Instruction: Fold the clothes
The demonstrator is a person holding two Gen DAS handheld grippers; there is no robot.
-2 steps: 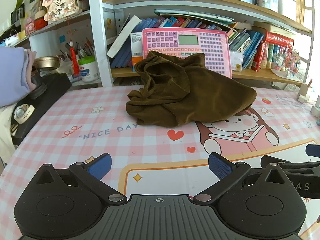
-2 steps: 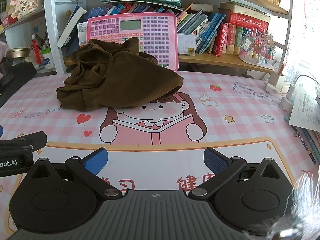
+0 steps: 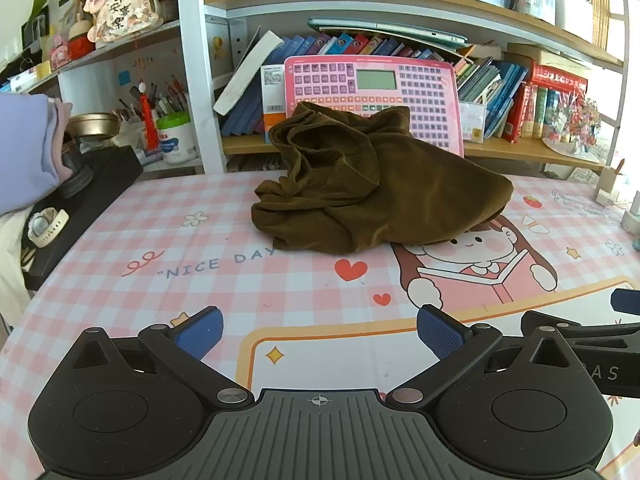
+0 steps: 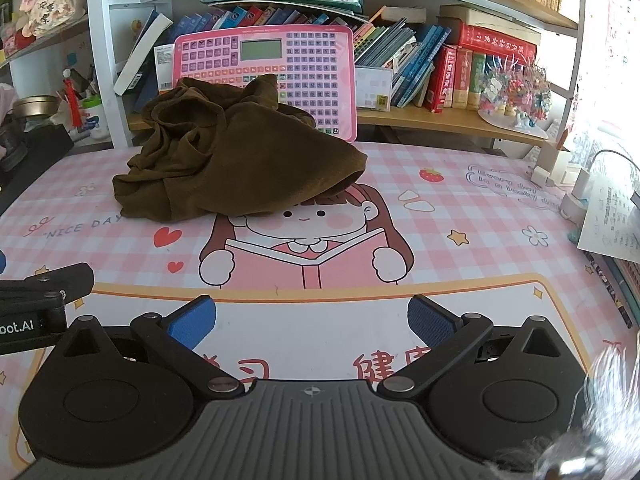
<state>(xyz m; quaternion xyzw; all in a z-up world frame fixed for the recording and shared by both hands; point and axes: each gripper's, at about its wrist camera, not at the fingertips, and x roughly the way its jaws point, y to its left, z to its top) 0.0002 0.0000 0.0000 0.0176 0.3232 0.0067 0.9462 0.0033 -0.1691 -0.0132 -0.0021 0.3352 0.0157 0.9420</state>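
A crumpled dark brown garment [image 3: 376,188] lies in a heap at the far side of the pink checked table mat [image 3: 200,280], leaning against a pink toy keyboard [image 3: 372,84]. It also shows in the right wrist view [image 4: 236,160]. My left gripper [image 3: 320,334] is open and empty, low over the mat's near edge, well short of the garment. My right gripper [image 4: 312,322] is open and empty, also near the front edge. Each gripper's arm shows at the side of the other's view.
Bookshelves [image 3: 500,80] with books stand behind the table. A black box [image 3: 80,204] with a watch sits at the left edge, with folded lilac cloth [image 3: 24,152] above it. Papers and a charger [image 4: 600,208] lie at the right edge.
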